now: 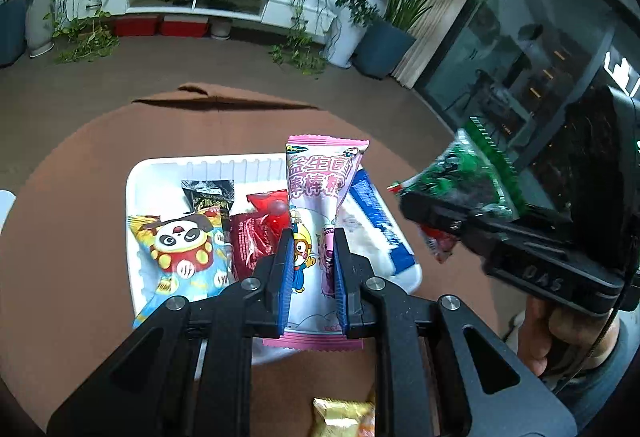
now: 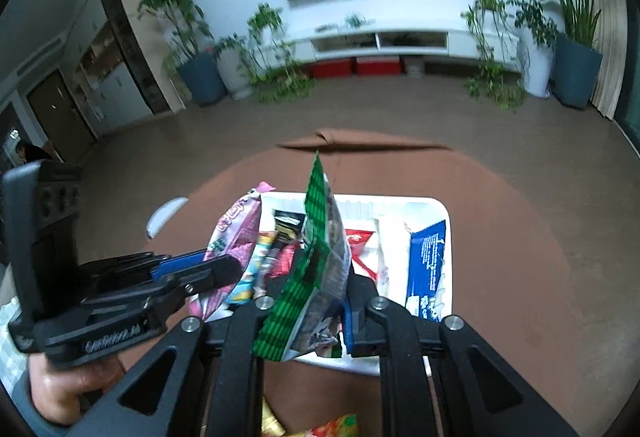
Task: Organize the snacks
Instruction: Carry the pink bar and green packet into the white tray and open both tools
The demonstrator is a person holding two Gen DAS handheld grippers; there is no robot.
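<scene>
Left claw clamps a pink-and-white plastic lollipop packet with cartoon print, blue pads pressed on both sides, packet upright above the white rectangular plastic tray. Right claw grips a green-striped clear snack bag with dark contents, bag tilted, also over the tray; its left pad is hidden behind the bag. In the left wrist view the right claw sits just right of the tray, holding the green bag off the surface.

Tray rests on a round brown surface. In the tray: blue-and-yellow panda-print snack pack at left, dark red foil packet beside it, black-and-yellow small packet behind, red wrapped candy, blue-and-white flat packet along the right side.

Gold foil wrapped snack lies on the surface near the tray's front edge, outside it. Right wrist view shows a yellow-red-green wrapper down there too, partly cut off.

Person's right hand wraps the right handle.
</scene>
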